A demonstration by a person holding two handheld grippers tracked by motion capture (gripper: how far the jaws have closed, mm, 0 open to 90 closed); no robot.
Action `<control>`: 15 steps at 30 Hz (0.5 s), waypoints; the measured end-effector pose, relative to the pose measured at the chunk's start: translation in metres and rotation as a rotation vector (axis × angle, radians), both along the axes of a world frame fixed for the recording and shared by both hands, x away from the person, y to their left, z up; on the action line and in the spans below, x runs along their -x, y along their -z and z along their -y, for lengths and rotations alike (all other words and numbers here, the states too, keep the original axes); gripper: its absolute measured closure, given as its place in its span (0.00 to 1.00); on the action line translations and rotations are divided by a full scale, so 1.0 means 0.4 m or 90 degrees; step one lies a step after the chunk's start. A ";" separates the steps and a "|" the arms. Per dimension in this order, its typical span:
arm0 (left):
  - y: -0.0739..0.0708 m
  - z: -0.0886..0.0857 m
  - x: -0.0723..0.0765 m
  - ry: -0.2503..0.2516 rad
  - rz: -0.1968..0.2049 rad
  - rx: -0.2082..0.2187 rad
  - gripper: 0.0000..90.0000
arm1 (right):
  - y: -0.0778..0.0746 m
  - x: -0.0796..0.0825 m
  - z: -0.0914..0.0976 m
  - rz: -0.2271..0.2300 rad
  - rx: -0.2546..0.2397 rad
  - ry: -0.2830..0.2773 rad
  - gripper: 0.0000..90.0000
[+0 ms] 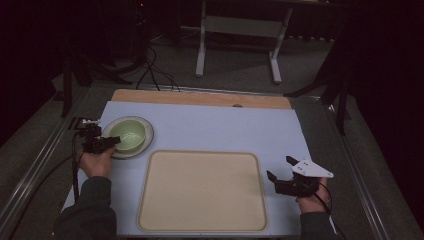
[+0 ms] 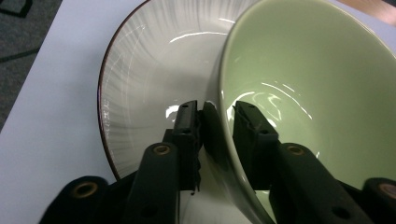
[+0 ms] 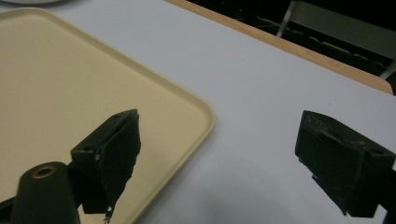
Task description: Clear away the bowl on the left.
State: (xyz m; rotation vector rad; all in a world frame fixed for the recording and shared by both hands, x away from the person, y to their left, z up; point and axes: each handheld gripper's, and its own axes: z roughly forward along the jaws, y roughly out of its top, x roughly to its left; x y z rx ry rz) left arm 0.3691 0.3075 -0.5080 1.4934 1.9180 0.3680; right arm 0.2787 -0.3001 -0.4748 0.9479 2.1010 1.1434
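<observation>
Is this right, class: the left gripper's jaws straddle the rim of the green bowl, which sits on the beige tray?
Not quite. The left gripper does straddle the green bowl's rim, one jaw inside and one outside, but the bowl sits on a ribbed plate, not on the beige tray. The left gripper view shows it, and the high view shows the tray apart, with nothing on it.

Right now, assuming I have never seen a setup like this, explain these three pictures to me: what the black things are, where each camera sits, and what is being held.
A person sits at a table and holds hand-operated tongs in each hand. One camera looks down from above; the other two ride on the tongs and look along their black jaws. On the white table top lie a beige tray and a green bowl standing on a ribbed plate. The left tongs straddle the bowl's rim, one jaw outside and one inside, pressing on the wall. The right tongs hang open over the table beside the tray, holding nothing.
</observation>
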 end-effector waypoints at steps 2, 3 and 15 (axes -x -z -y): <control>0.001 0.008 0.002 -0.004 -0.004 -0.017 0.87 | -0.001 0.000 0.000 0.000 0.000 -0.001 0.15; 0.002 0.009 0.004 -0.004 -0.001 -0.012 0.90 | -0.001 0.001 0.000 0.001 0.000 0.000 0.15; -0.018 0.010 0.026 -0.039 0.064 0.028 0.92 | -0.002 0.001 0.001 0.004 -0.002 0.000 0.15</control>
